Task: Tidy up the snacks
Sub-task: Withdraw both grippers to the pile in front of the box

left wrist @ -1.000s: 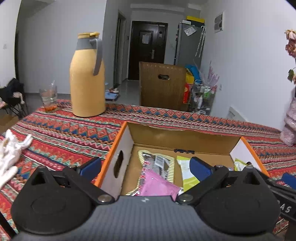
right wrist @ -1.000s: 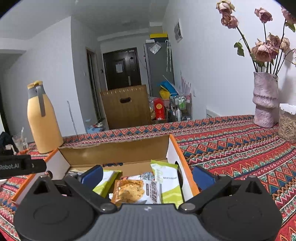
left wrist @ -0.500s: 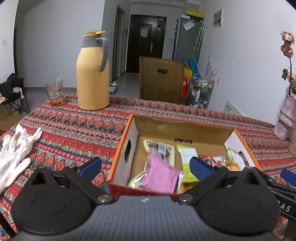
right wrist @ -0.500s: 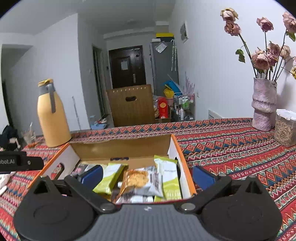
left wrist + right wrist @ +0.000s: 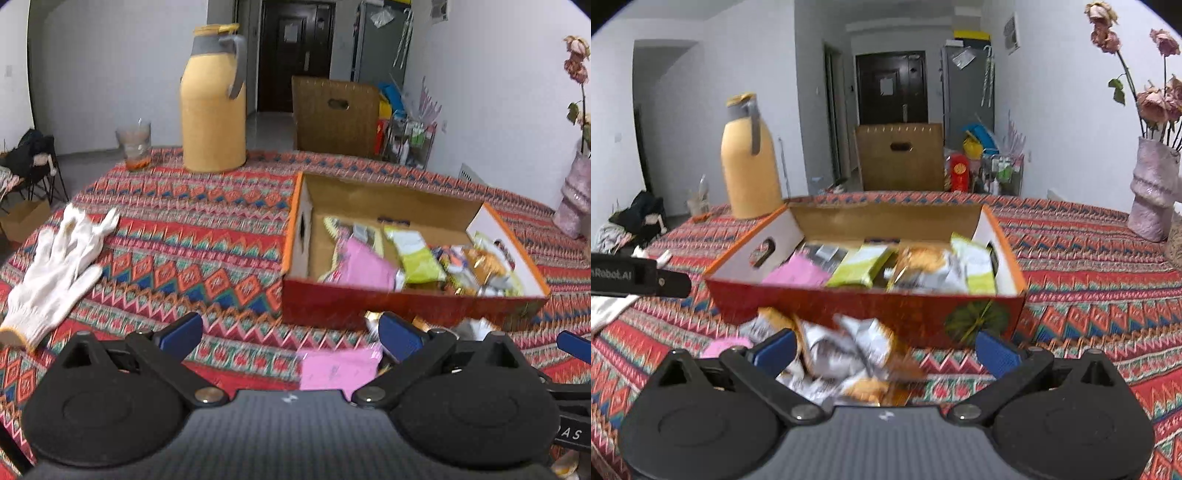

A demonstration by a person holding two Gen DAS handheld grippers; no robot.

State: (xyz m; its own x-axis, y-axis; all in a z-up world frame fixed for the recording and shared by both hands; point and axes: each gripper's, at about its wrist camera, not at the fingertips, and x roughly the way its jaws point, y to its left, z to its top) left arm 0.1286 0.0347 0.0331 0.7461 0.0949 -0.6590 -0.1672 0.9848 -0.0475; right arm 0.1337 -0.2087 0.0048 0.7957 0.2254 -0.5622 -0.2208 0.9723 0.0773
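An open cardboard box (image 5: 406, 306) with an orange rim and red front stands on the patterned tablecloth and holds several snack packets, among them a pink one (image 5: 364, 266) and a green one (image 5: 413, 254). It also shows in the right wrist view (image 5: 871, 306). Loose packets lie on the cloth in front of the box: a pink one (image 5: 338, 369) and silver-and-orange ones (image 5: 846, 347). My left gripper (image 5: 291, 334) is open and empty above the pink loose packet. My right gripper (image 5: 884, 349) is open and empty above the silver packets.
A tall yellow thermos (image 5: 214, 103) and a glass (image 5: 135, 144) stand at the table's far side. White work gloves (image 5: 55, 273) lie at the left. A pale vase with dried roses (image 5: 1152, 192) stands at the right. A brown chair back (image 5: 899, 157) rises behind the table.
Both grippers have pulled back and up from over the box. The box front and the loose packets before it have come into view. Both stay open.
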